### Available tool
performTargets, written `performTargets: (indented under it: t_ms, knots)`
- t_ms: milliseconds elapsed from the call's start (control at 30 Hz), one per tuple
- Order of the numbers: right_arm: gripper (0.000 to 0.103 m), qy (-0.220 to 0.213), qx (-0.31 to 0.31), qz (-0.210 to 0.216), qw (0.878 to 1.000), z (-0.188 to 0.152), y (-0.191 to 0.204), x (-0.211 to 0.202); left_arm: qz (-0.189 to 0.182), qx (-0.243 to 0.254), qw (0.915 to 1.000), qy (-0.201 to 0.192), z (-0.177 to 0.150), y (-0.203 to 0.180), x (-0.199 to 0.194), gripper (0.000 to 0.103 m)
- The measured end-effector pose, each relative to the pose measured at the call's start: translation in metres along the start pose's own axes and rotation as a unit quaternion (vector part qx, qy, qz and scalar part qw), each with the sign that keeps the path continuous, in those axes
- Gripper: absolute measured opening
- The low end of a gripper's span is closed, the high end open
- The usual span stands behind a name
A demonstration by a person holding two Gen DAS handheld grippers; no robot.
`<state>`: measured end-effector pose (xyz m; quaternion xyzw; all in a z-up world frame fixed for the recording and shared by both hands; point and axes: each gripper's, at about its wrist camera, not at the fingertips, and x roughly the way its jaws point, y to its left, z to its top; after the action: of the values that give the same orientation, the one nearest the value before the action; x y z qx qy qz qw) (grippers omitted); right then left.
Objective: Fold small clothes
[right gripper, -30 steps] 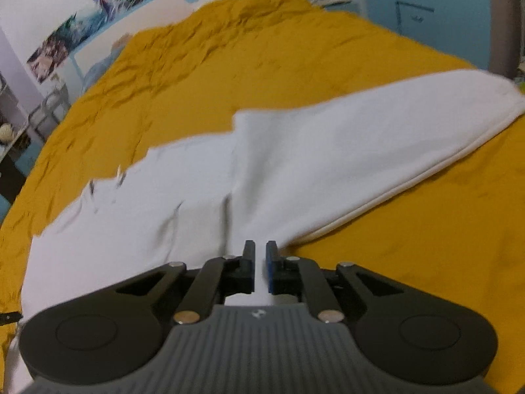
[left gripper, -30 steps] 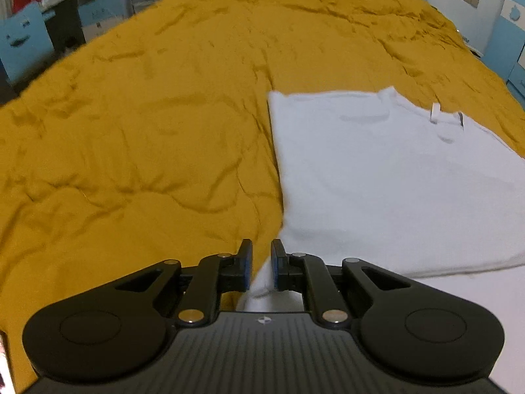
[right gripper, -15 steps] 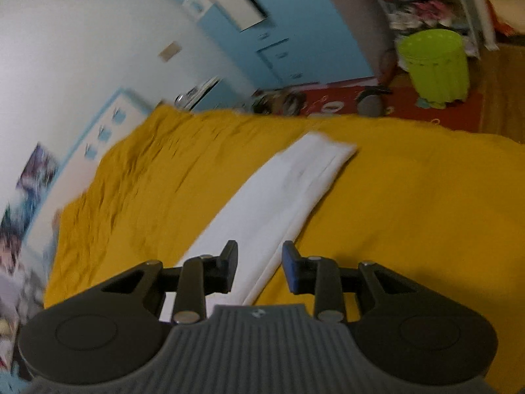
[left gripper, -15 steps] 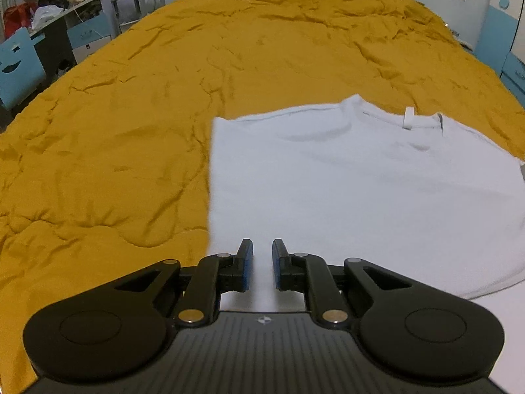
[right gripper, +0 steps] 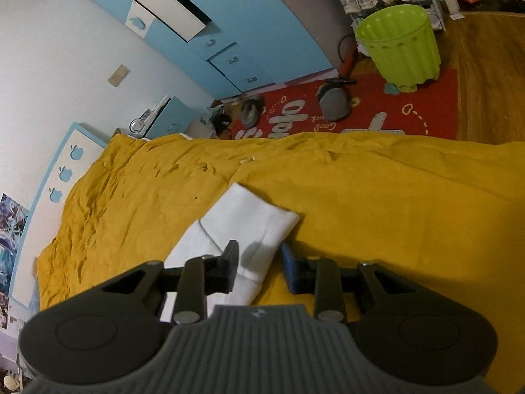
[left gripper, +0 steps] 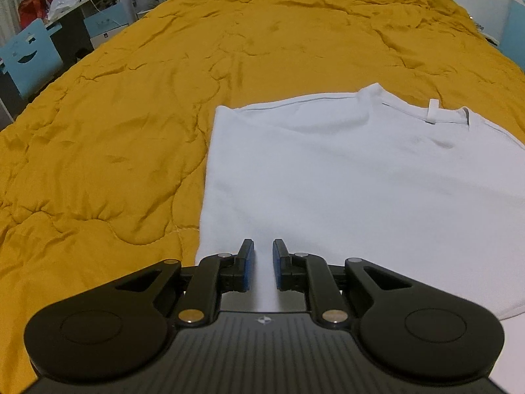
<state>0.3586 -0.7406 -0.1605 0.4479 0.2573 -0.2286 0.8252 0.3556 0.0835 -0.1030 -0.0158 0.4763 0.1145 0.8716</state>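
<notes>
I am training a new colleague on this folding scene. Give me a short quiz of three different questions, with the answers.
1. What colour is the bedspread? A green; B mustard yellow; C red.
2. True or false: the white T-shirt lies on the floor.
3. Fill the gap: the bin beyond the bed is ___ in colour.
Key: 1 B; 2 false, it lies on the bedspread; 3 green.
</notes>
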Motion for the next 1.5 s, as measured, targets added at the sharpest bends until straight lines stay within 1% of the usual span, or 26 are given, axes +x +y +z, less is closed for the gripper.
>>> performTargets:
  t_ms: [33, 133, 200, 300, 367, 467, 500, 633, 700, 833, 933, 1033, 1133, 1267, 1300, 1400, 1500]
  knots:
    - [0.000, -0.001, -0.006, -0.008, 1.000, 0.001, 0.002, 0.003, 0.000, -0.002, 1.0000, -0.001, 0.000, 0.001, -0.001, 0.016]
    - [0.000, -0.018, -0.032, -0.012, 0.999, 0.002, 0.015, -0.006, -0.003, -0.008, 1.0000, -0.004, 0.000, 0.006, -0.005, 0.016]
    - [0.000, -0.033, -0.064, -0.006, 0.997, 0.002, 0.036, -0.023, -0.005, -0.013, 0.9999, -0.009, 0.000, 0.012, -0.010, 0.016]
    - [0.000, -0.048, -0.117, 0.026, 0.992, -0.001, 0.082, -0.057, -0.017, -0.022, 0.9995, -0.018, -0.002, 0.021, -0.019, 0.016]
    - [0.000, -0.059, -0.161, 0.053, 0.984, -0.008, 0.124, -0.084, -0.027, -0.029, 0.9989, -0.025, -0.005, 0.029, -0.027, 0.016]
    - [0.000, -0.068, -0.216, 0.107, 0.968, -0.029, 0.193, -0.129, -0.043, -0.037, 0.9977, -0.038, -0.009, 0.040, -0.040, 0.016]
    - [0.000, -0.068, -0.234, 0.128, 0.961, -0.039, 0.219, -0.146, -0.048, -0.040, 0.9971, -0.043, -0.011, 0.045, -0.045, 0.016]
    - [0.000, -0.068, -0.296, 0.184, 0.935, -0.087, 0.305, -0.198, -0.065, -0.048, 0.9948, -0.062, -0.017, 0.062, -0.064, 0.016]
    - [0.000, -0.064, -0.322, 0.211, 0.921, -0.117, 0.342, -0.222, -0.070, -0.051, 0.9937, -0.071, -0.020, 0.072, -0.072, 0.016]
    - [0.000, -0.039, -0.349, 0.261, 0.899, -0.185, 0.402, -0.256, -0.081, -0.066, 0.9915, -0.077, -0.028, 0.093, -0.080, 0.016]
    - [0.000, -0.003, -0.351, 0.297, 0.888, -0.242, 0.431, -0.269, -0.089, -0.080, 0.9894, -0.081, -0.032, 0.108, -0.084, 0.016]
    - [0.000, 0.022, -0.366, 0.308, 0.878, -0.311, 0.448, -0.270, -0.096, -0.091, 0.9874, -0.086, -0.033, 0.119, -0.085, 0.016]
    - [0.000, 0.064, -0.384, 0.299, 0.871, -0.390, 0.450, -0.255, -0.108, -0.101, 0.9848, -0.091, -0.033, 0.130, -0.087, 0.016]
    - [0.000, 0.147, -0.389, 0.271, 0.868, -0.484, 0.436, -0.222, -0.122, -0.112, 0.9816, -0.094, -0.032, 0.142, -0.088, 0.016]
    - [0.000, 0.162, -0.390, 0.267, 0.866, -0.503, 0.428, -0.215, -0.125, -0.115, 0.9809, -0.095, -0.032, 0.145, -0.088, 0.016]
    - [0.000, 0.204, -0.408, 0.245, 0.855, -0.565, 0.408, -0.193, -0.136, -0.124, 0.9783, -0.096, -0.033, 0.150, -0.084, 0.016]
    - [0.000, 0.246, -0.411, 0.234, 0.846, -0.607, 0.388, -0.171, -0.151, -0.135, 0.9748, -0.093, -0.035, 0.155, -0.078, 0.016]
